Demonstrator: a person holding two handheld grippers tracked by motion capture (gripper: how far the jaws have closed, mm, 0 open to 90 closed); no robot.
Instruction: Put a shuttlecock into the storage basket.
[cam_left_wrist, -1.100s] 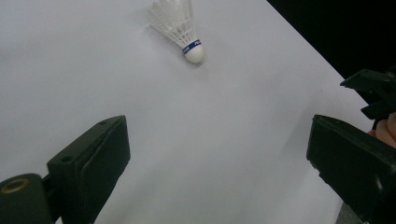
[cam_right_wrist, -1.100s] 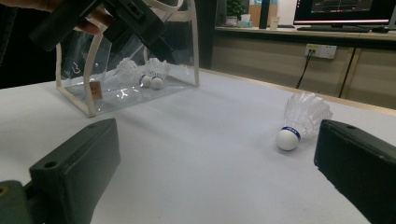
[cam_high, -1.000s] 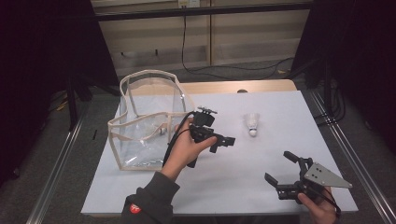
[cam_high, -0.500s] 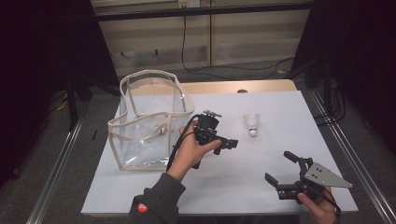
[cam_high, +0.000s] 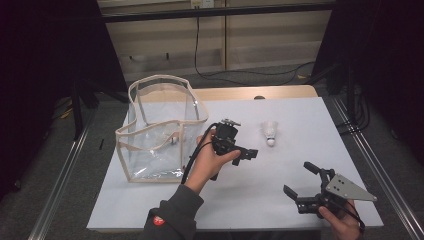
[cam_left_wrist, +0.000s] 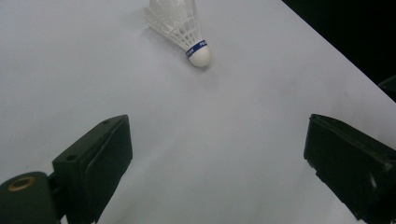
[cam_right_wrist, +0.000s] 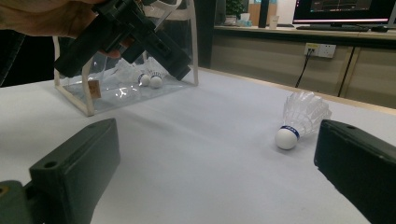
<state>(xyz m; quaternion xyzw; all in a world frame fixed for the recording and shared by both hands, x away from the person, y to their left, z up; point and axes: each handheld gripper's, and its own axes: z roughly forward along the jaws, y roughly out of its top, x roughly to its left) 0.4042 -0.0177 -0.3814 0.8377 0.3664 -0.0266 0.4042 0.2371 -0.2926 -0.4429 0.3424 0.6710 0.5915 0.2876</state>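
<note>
Left gripper (cam_high: 247, 154), jaws apart, near shuttlecock (cam_high: 270, 132) on table (cam_high: 300, 115).

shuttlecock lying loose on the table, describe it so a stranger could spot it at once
On the white table, look right of the clear plastic tote bag, beyond the open left gripper. The white feathered shuttlecock lies there on its side; unlike the two shuttlecocks in the bag, it lies out in the open.

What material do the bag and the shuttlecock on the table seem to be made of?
The bag looks like clear, glossy plastic film with beige fabric-like edging: the table shows through its walls. The shuttlecock seems to have a white moulded plastic mesh skirt and a smooth matte white head, perhaps foam or cork.
</note>
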